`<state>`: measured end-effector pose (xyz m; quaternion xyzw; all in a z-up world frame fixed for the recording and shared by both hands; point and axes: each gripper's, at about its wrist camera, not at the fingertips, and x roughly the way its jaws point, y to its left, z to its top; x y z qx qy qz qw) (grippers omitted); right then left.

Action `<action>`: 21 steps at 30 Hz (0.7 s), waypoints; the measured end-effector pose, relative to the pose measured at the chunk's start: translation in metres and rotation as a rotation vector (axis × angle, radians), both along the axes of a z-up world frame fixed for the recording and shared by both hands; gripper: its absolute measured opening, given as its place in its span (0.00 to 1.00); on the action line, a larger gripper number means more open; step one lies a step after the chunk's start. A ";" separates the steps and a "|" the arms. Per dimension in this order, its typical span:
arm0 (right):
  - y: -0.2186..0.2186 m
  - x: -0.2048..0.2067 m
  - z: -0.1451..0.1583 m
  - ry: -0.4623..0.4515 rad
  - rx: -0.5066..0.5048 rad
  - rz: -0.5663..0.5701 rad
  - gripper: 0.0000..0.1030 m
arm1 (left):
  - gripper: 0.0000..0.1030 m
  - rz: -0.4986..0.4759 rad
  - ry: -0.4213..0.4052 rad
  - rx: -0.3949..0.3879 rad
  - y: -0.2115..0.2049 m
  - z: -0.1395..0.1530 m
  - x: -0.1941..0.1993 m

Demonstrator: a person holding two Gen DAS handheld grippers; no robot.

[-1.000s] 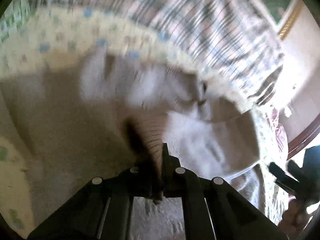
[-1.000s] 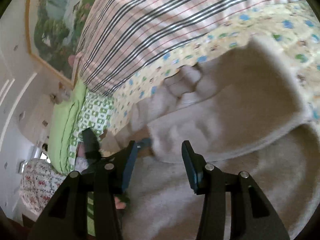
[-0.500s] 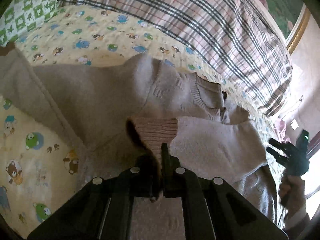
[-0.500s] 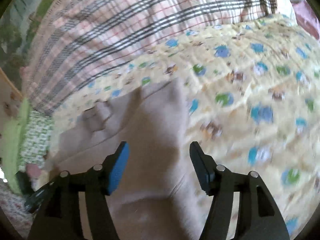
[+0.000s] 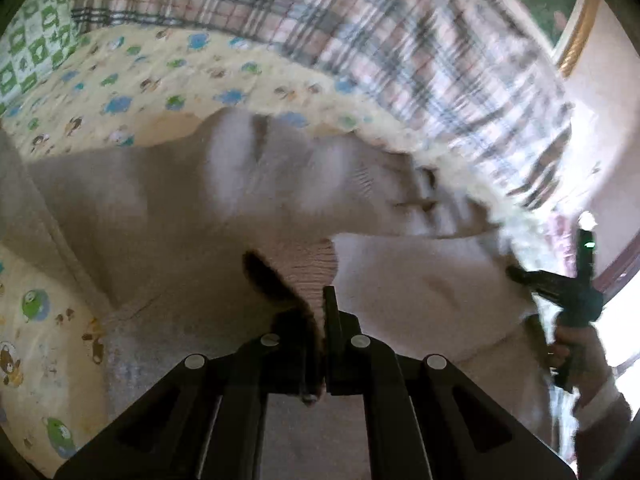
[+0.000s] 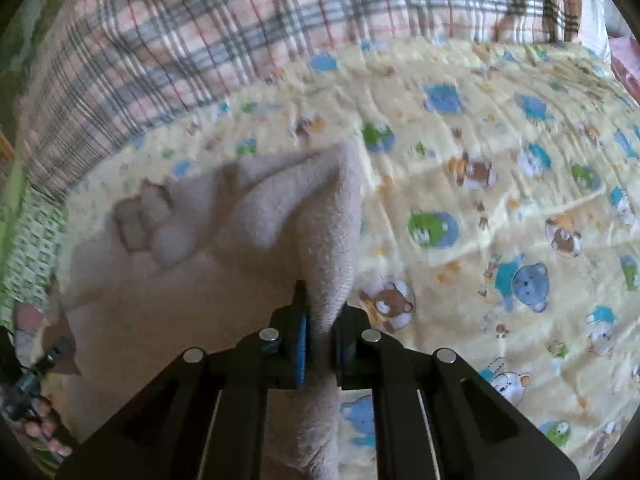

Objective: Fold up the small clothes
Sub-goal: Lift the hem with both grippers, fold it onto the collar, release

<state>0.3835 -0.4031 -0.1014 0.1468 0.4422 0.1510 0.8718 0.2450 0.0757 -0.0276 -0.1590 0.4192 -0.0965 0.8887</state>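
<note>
Right tongs (image 6: pixel 318 332) now clamped — sweater (image 6: pixel 248 216) pinched.

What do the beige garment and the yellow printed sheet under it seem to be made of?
Beige garment: soft knit, probably wool or acrylic, matte and fuzzy, with a ribbed cuff showing knit rows. Yellow printed sheet: thin woven fabric, likely cotton, matte, with fine creases and cartoon bears printed flat on it.

left wrist: close, angled down | right wrist: same | shared: sweater (image 5: pixel 168 216)

fuzzy knit sweater (image 6: pixel 248 216), matt cotton sheet (image 6: pixel 500 168)
</note>
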 end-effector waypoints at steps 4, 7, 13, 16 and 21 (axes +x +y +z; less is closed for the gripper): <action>-0.003 -0.014 0.011 -0.030 -0.053 -0.059 0.28 | 0.10 0.035 0.043 -0.044 0.024 -0.010 -0.009; -0.004 -0.035 0.030 -0.070 0.009 -0.065 0.28 | 0.11 0.055 0.025 -0.040 0.040 -0.006 -0.024; 0.034 -0.088 0.045 -0.109 0.136 0.088 0.50 | 0.20 0.145 0.014 -0.055 0.075 0.002 -0.050; 0.059 -0.109 0.038 -0.076 0.164 0.168 0.50 | 0.41 0.222 0.008 -0.038 0.098 0.008 -0.056; 0.090 -0.134 0.020 -0.010 0.180 0.256 0.50 | 0.57 0.343 0.016 -0.019 0.143 0.017 -0.049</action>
